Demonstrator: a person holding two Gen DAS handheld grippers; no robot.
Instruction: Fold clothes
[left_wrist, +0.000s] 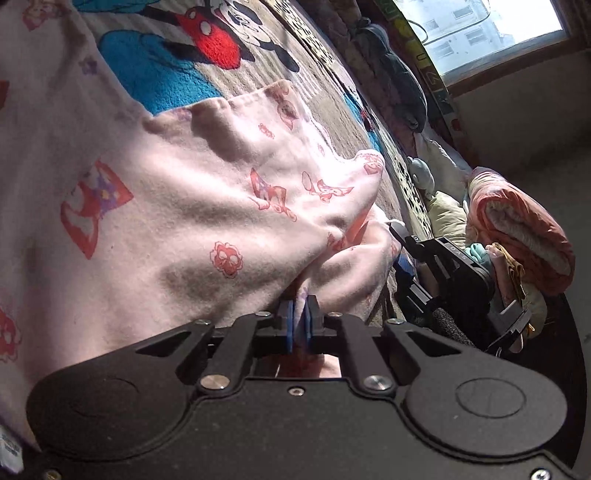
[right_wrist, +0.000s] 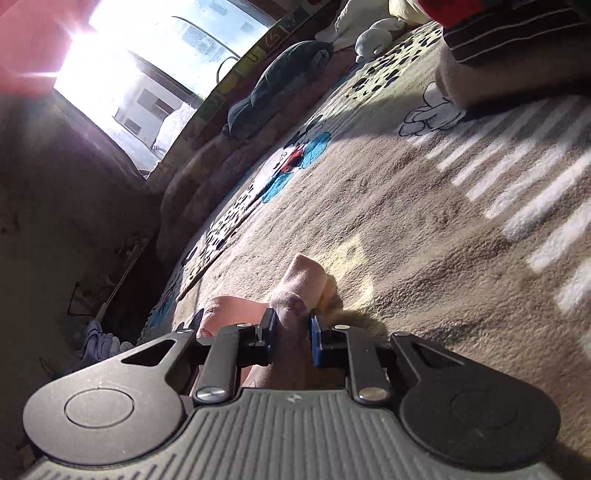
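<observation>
Pale pink printed garment, rumpled, draped over cartoon blanket

1. Left gripper: blue pads nearly together, pinching a fold of pink garment.
2. Right gripper: jaws slightly wider, clamping a bunched pink edge.

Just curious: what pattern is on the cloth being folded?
Pale pink cloth with red-pink flowers and butterflies, clearest in the left wrist view.
</observation>
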